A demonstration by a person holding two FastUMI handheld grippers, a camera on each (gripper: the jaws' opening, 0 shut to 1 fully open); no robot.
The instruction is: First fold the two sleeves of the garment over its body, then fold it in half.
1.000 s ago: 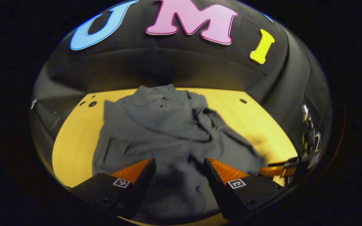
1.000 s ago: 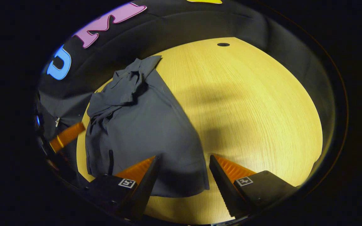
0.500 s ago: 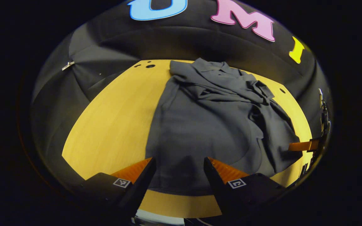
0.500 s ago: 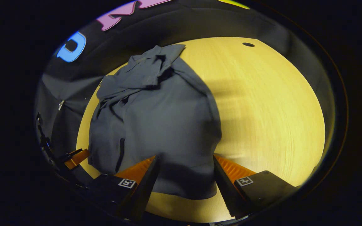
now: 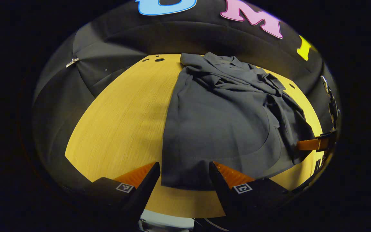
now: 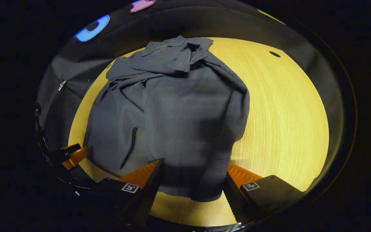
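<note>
A dark grey collared garment point(image 5: 224, 119) lies on the yellow wooden table point(image 5: 121, 119), collar at the far end, with both sleeves bunched in folds over its upper body. My left gripper point(image 5: 184, 175) stands open at the near hem, its fingers on either side of the hem's left corner. In the right gripper view the garment point(image 6: 179, 109) spreads toward me, and my right gripper point(image 6: 193, 182) is open with the hem's right part lying between its fingers. The right gripper point(image 5: 314, 143) shows at the right edge of the left gripper view. The left gripper point(image 6: 72, 154) shows at the lower left of the right gripper view.
Bare table point(image 6: 282, 112) lies right of the garment and also to its left. Small holes point(image 5: 159, 59) mark the far left of the tabletop, and another hole point(image 6: 274, 54) sits far right. The black cloth wall point(image 5: 114, 42) curves round the back. The table's near edge is just under both grippers.
Both grippers have drawn back to the near hem, the left one swinging to the hem's left corner, the right one shifting left onto its right part. The garment has not moved.
</note>
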